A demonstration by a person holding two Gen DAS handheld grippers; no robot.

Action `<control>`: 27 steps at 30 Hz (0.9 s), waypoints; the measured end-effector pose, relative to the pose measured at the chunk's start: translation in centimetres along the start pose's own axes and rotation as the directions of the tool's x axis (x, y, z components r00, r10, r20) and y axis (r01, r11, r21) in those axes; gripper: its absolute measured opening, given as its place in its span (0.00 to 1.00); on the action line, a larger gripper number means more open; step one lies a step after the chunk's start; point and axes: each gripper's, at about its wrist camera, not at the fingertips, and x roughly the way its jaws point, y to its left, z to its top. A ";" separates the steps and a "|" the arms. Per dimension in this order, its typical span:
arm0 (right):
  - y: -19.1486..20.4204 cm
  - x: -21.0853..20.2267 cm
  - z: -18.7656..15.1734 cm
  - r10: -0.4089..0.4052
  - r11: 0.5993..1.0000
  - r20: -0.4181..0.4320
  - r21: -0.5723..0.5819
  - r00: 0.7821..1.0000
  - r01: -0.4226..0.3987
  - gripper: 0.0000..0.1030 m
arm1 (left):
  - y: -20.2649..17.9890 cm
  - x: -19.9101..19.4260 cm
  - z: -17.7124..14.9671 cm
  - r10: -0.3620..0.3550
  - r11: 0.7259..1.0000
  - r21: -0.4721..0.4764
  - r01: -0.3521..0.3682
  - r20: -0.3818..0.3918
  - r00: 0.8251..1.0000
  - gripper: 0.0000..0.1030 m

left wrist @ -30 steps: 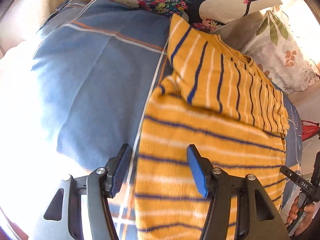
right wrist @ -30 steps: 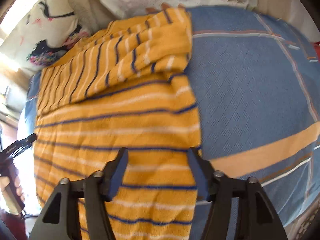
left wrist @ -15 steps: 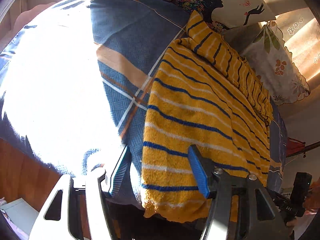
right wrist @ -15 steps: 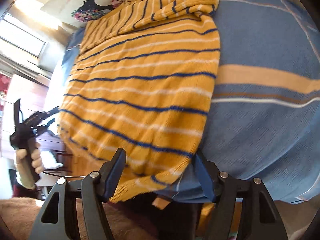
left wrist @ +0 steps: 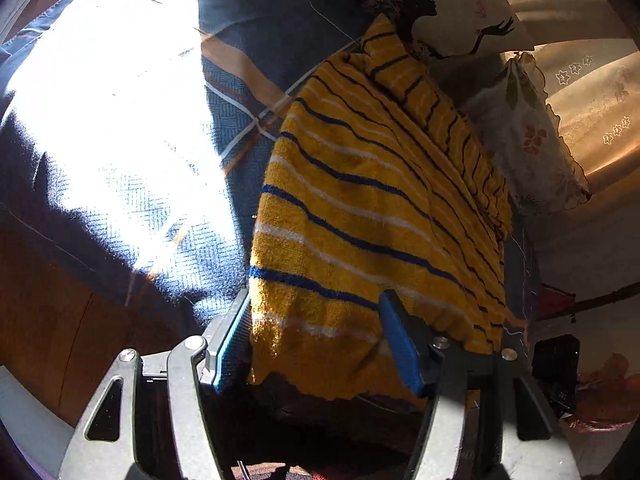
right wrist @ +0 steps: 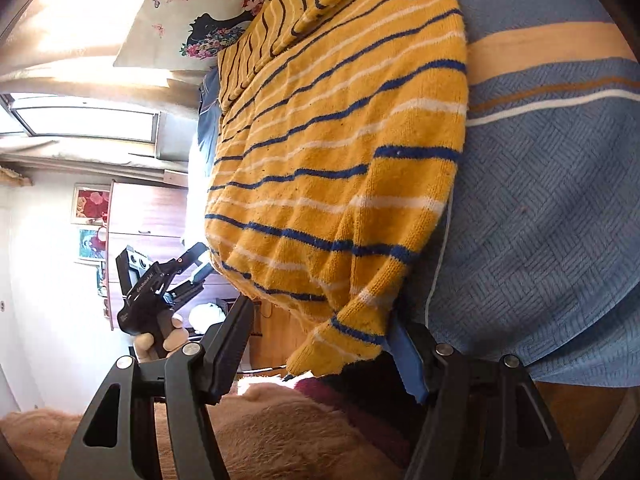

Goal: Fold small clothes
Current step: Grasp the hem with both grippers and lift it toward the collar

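A yellow knit sweater (left wrist: 360,200) with blue and white stripes lies flat on the blue bed cover (left wrist: 240,120), its sleeves folded across the far end. Its hem hangs over the bed's near edge. My left gripper (left wrist: 314,298) is at the hem's left corner. Its jaws are opening, and the hem lies loose between the pads. In the right wrist view the sweater (right wrist: 340,140) droops at its right corner between the wide-set fingers of my right gripper (right wrist: 320,312), which is open. The left gripper (right wrist: 192,268) shows there too, held by a hand (right wrist: 160,340).
Printed pillows (left wrist: 460,12) (left wrist: 528,136) lean at the head of the bed. The blue cover (right wrist: 540,200) stretches right of the sweater. A wooden bed side (left wrist: 60,300) drops below the edge. A brown fuzzy rug (right wrist: 260,420) lies underneath, and a wardrobe (right wrist: 140,208) stands beyond.
Both grippers have drawn back from over the sweater to the bed's near edge. The hem now hangs between their fingers. The left jaws have widened.
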 end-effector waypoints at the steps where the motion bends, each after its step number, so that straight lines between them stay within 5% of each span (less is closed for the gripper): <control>1: 0.0 -0.1 -0.1 0.000 1.000 0.000 0.002 1.000 0.000 0.69 | 0.0 0.0 -0.2 -0.009 1.000 0.000 0.009 0.002 1.000 0.67; 8: 1.2 0.5 -0.2 -0.086 0.996 -0.004 -0.025 0.996 0.086 0.68 | -1.0 0.9 -1.0 0.051 0.999 0.008 -0.050 -0.032 0.998 0.69; 13: 1.8 0.9 -0.4 -0.177 0.984 -0.044 -0.039 0.983 0.175 0.68 | -0.5 0.9 -2.1 0.078 0.997 0.002 -0.078 -0.086 0.993 0.26; 15: 2.0 1.3 -0.4 -0.207 0.977 -0.067 -0.061 0.976 0.203 0.68 | 0.2 0.4 -2.4 0.044 0.999 -0.027 -0.047 -0.089 0.995 0.20; 19: 1.5 2.3 0.0 -0.188 0.982 -0.099 -0.025 0.977 0.187 0.68 | 0.4 0.3 -2.8 0.028 0.999 -0.042 -0.031 -0.077 0.997 0.25; 23: 1.5 3.7 -0.1 -0.214 0.977 -0.137 -0.052 0.967 0.209 0.68 | -0.1 1.3 -3.2 0.005 0.999 -0.042 -0.009 -0.081 0.997 0.50; 26: 1.1 4.3 -0.3 -0.224 0.974 -0.147 -0.059 0.963 0.218 0.67 | 0.8 1.9 -3.7 -0.027 0.997 -0.079 0.021 -0.080 0.996 0.51; 27: 1.0 4.4 -0.3 -0.233 0.972 -0.148 -0.063 0.961 0.226 0.58 | 1.0 1.9 -3.9 -0.043 0.995 -0.095 0.035 -0.084 0.996 0.46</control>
